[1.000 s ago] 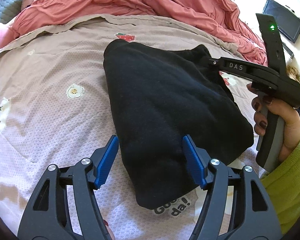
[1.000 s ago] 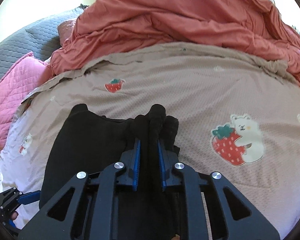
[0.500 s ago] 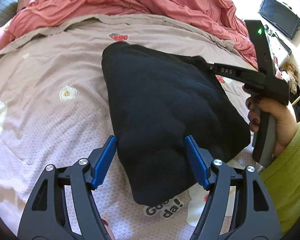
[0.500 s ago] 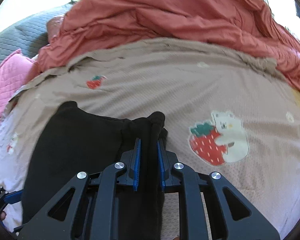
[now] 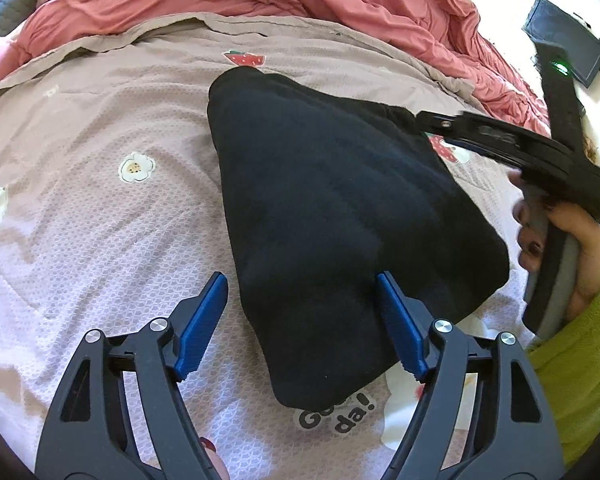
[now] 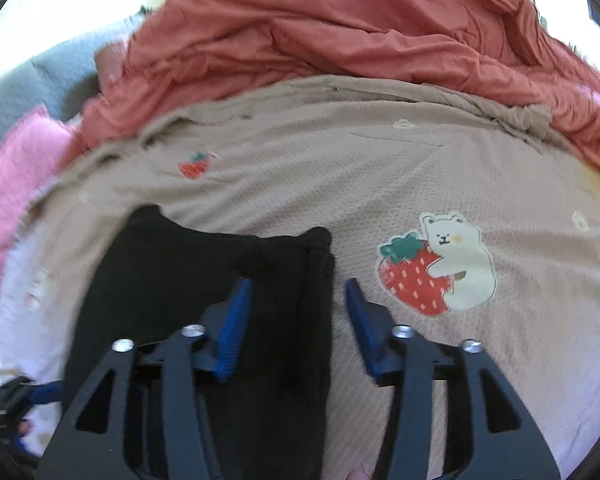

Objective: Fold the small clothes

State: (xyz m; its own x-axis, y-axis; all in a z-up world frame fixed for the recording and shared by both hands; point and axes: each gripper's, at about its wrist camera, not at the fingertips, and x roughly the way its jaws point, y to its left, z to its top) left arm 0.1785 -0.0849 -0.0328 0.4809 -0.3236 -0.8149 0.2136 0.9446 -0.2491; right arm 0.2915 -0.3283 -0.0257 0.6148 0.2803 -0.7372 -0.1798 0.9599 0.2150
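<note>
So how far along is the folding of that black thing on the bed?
Mostly done, it seems: the black garment lies on the printed bedsheet as a compact, layered bundle. Nothing is in hand: the right gripper is open astride its edge, and the left gripper is open around its near end. What is left, probably, is a last tidy or another fold.

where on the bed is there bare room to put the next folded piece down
Bare sheet left of the black garment, toward the flower print, and right of it around the bear print. Crowded along the red duvet behind.
</note>
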